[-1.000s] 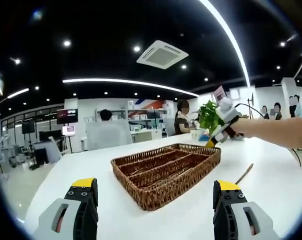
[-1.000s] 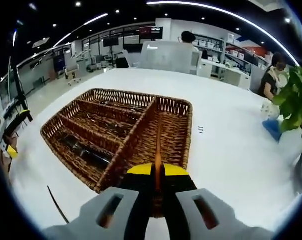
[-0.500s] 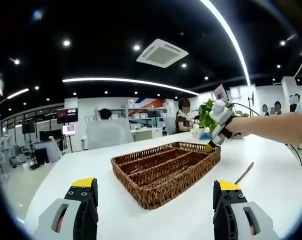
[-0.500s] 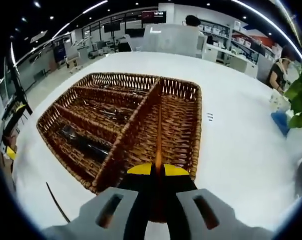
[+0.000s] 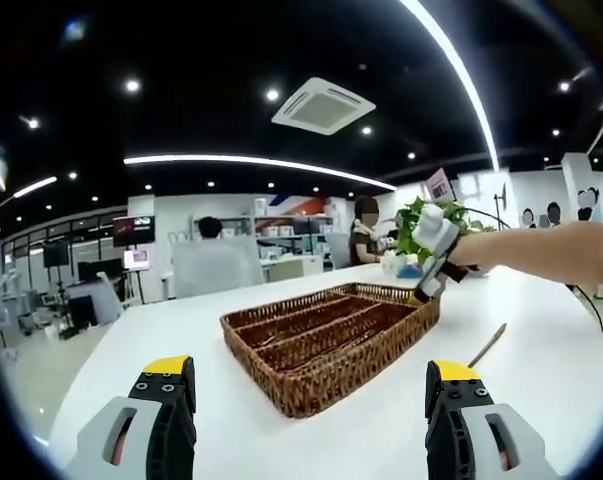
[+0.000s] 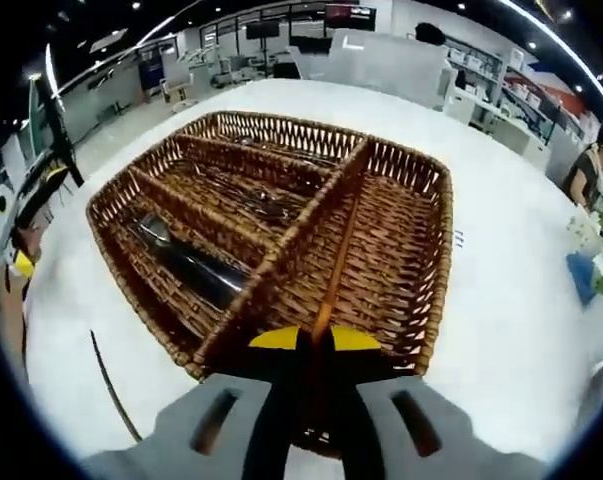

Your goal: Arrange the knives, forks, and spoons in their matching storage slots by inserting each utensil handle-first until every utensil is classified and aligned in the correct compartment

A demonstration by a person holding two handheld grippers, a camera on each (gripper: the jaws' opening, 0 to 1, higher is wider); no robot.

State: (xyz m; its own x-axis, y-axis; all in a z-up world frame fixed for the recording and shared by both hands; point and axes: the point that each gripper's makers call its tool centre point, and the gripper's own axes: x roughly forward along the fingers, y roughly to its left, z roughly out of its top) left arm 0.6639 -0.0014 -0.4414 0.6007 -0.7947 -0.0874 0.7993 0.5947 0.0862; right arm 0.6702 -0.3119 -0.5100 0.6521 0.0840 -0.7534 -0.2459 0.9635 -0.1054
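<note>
On the white counter (image 5: 541,330) sits a wicker tray (image 5: 326,340), the right claw (image 5: 426,290) at its far corner, left claw (image 5: 306,400) gaping.

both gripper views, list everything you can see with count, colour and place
wicker tray: one, brown, on the white table, split into compartments
white table: one, under the tray
dark utensils: number unclear, in the tray's left slots
thin wooden stick: one, brown, held over the tray's wide right compartment
loose stick: one, brown, on the table beside the tray
green plant: one, beyond the tray
left hand-held gripper: yellow-tipped, open, empty
right hand-held gripper: shut on the stick
</note>
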